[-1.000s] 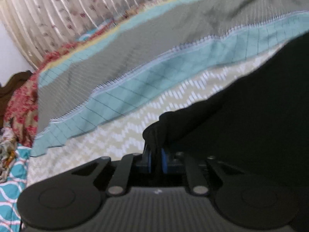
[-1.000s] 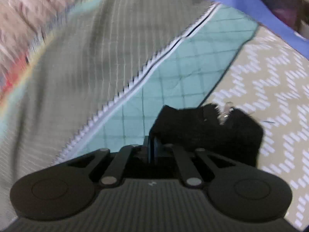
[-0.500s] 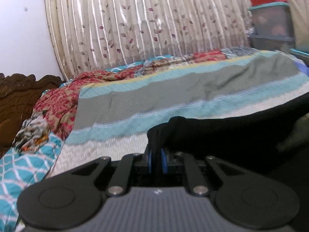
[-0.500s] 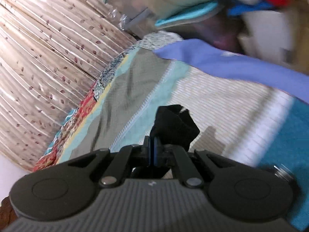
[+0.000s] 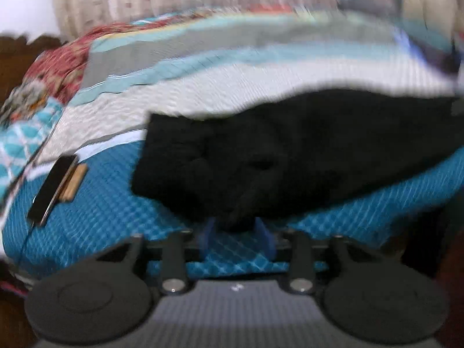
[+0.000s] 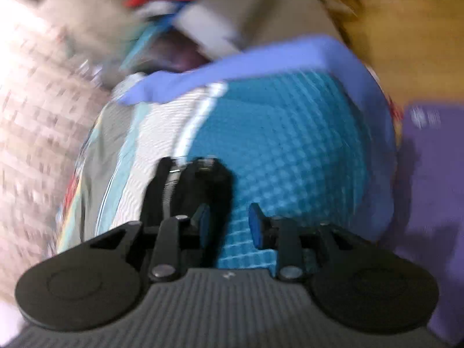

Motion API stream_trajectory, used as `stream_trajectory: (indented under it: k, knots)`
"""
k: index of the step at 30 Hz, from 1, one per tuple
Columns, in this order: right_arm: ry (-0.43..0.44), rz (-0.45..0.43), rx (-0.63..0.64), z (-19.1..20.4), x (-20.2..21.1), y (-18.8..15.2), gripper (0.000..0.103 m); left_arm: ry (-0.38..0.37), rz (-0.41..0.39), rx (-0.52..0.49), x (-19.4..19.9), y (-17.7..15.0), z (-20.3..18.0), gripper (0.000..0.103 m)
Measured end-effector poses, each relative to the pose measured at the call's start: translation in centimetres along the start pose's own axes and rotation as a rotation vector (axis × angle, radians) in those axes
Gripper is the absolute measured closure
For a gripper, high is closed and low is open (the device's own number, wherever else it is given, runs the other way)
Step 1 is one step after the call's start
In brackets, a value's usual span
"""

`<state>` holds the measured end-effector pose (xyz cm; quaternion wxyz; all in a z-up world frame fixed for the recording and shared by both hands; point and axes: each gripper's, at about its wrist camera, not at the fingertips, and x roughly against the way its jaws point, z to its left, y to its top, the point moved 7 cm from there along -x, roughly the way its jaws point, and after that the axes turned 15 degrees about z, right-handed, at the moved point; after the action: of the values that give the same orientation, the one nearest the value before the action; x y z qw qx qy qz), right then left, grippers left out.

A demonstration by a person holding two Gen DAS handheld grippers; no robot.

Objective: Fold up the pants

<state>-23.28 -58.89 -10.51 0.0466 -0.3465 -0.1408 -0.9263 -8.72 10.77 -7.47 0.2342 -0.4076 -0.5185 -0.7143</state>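
my left gripper (image 5: pixel 236 232) spread open, pants (image 5: pixel 290 156) edge between fingers on bedspread (image 5: pixel 101 211); my right gripper (image 6: pixel 229 224) open too, pants beside left finger

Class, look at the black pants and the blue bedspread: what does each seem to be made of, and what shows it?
Pants: soft matte cloth, probably knit or cotton; they slump in limp folds without shine. Bedspread: apparently woven or quilted fabric, with a raised diamond grid.

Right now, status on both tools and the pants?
Left tool open, black pants lying on the bedspread just ahead. Right tool open, pants edge by its left finger. Phone left of pants, apart.
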Motion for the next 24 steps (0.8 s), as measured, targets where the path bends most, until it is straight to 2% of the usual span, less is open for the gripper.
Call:
stream_trajectory:
  k: [1, 3, 4, 6, 9, 11, 12, 13, 14, 15, 17, 19, 20, 22, 24]
  knots:
    - [-0.002, -0.013, 0.053, 1.3, 0.3, -0.3, 0.068, -0.014, -0.028, 0.066, 1.0, 0.4, 1.8, 0.043]
    - [0.011, -0.024, 0.160, 4.2, 0.1, -1.2, 0.058, -0.021, -0.064, 0.190, 1.7, 1.7, 5.3, 0.030]
    - [0.018, -0.016, 0.214, 5.8, -0.6, -1.9, 0.058, -0.024, -0.068, 0.258, 1.5, 2.5, 7.2, 0.024]
    - [0.036, 0.026, 0.309, 8.5, -1.6, -3.5, 0.058, -0.046, -0.061, 0.372, 0.4, 4.1, 10.2, 0.023]
    - [0.073, 0.142, 0.456, 13.0, -4.5, -7.6, 0.058, -0.149, -0.023, 0.479, -2.5, 6.0, 12.4, 0.024]
    - [0.053, 0.197, 0.574, 15.5, -6.5, -11.2, 0.057, -0.211, 0.040, 0.477, -5.1, 6.9, 12.0, 0.038]
    - [0.042, 0.214, 0.609, 16.5, -7.4, -12.6, 0.056, -0.233, 0.087, 0.458, -6.3, 6.9, 11.2, 0.071]
    - [0.034, 0.246, 0.638, 17.3, -8.3, -14.3, 0.056, -0.268, 0.144, 0.428, -7.6, 6.9, 10.3, 0.090]
    - [0.028, 0.287, 0.658, 17.8, -9.3, -15.9, 0.056, -0.278, 0.166, 0.415, -8.3, 7.2, 10.1, 0.092]
    - [0.022, 0.326, 0.669, 18.2, -10.1, -17.3, 0.056, -0.267, 0.155, 0.404, -8.2, 7.3, 9.9, 0.097]
    - [0.024, 0.382, 0.681, 19.5, -11.1, -19.3, 0.056, -0.209, 0.039, 0.371, -5.8, 8.4, 10.9, 0.097]
    - [0.083, 0.422, 0.725, 21.3, -10.9, -21.5, 0.055, -0.110, -0.108, 0.350, -2.7, 9.2, 12.8, 0.097]
    - [0.131, 0.436, 0.756, 22.6, -10.6, -22.7, 0.055, -0.052, -0.138, 0.333, -1.9, 9.2, 13.6, 0.097]
    - [0.215, 0.507, 0.799, 24.6, -10.4, -25.3, 0.055, 0.021, -0.128, 0.307, -2.8, 8.5, 14.4, 0.097]
    - [0.276, 0.625, 0.871, 26.5, -10.9, -28.8, 0.055, 0.033, -0.012, 0.280, -6.2, 7.1, 14.1, 0.093]
